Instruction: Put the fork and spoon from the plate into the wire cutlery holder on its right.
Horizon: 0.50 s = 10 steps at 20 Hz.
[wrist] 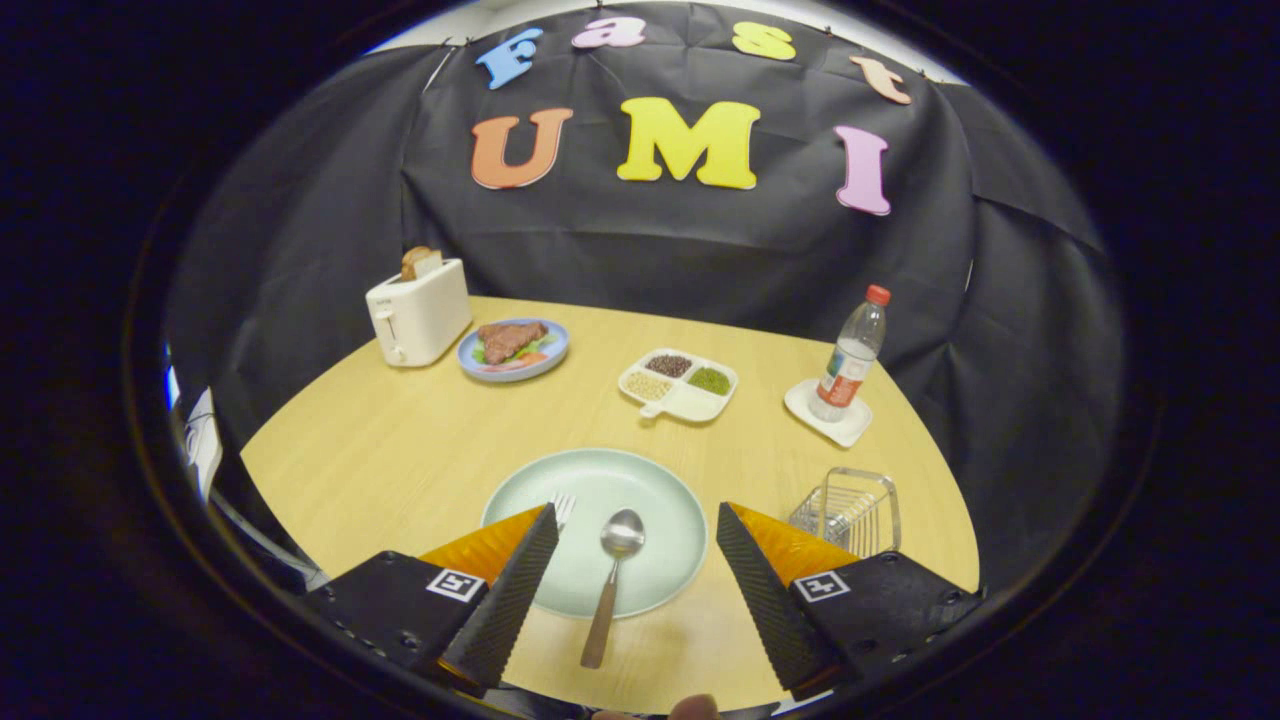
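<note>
Just above spoon (612, 580): hand-held gripper (632, 535), fingers wide apart.

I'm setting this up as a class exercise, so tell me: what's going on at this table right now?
A person's hand-held two-finger gripper hangs open above the pale green round plate. The metal spoon lies between the fingers, bowl on the plate, handle over its near rim. The metal fork lies beside the left finger, only its tines showing. The wire cutlery holder stands to the plate's right. Nothing is gripped yet.
</note>
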Tool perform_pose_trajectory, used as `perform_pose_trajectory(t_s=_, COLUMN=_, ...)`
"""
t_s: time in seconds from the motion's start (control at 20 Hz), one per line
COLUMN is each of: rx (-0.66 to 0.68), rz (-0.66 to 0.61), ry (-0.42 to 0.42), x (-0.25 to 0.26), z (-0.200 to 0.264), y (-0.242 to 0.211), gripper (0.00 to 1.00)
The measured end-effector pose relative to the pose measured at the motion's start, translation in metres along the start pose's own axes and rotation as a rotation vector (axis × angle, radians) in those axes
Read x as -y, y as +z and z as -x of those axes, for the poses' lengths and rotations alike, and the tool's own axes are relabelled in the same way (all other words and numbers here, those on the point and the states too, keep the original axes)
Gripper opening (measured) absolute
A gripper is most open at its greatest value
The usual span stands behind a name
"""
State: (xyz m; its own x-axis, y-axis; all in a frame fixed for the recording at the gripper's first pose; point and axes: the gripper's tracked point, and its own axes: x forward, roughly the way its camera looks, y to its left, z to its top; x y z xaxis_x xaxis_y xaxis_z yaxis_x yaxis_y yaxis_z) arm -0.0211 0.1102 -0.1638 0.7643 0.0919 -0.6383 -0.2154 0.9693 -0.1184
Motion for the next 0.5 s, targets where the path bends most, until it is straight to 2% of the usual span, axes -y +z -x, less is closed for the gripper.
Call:
perform_pose_trajectory(t_s=0.15, rx=-0.087, rz=0.014, ry=0.01, x=-0.004, z=0.001, y=-0.02, gripper=0.96)
perform_pose_trajectory(t_s=0.35, rx=-0.216, rz=-0.035, ry=0.075, x=-0.021, z=-0.001, y=-0.058, gripper=0.94)
perform_pose_trajectory(t_s=0.5, rx=-0.267, rz=-0.054, ry=0.07, x=-0.018, z=-0.003, y=-0.074, gripper=0.93)
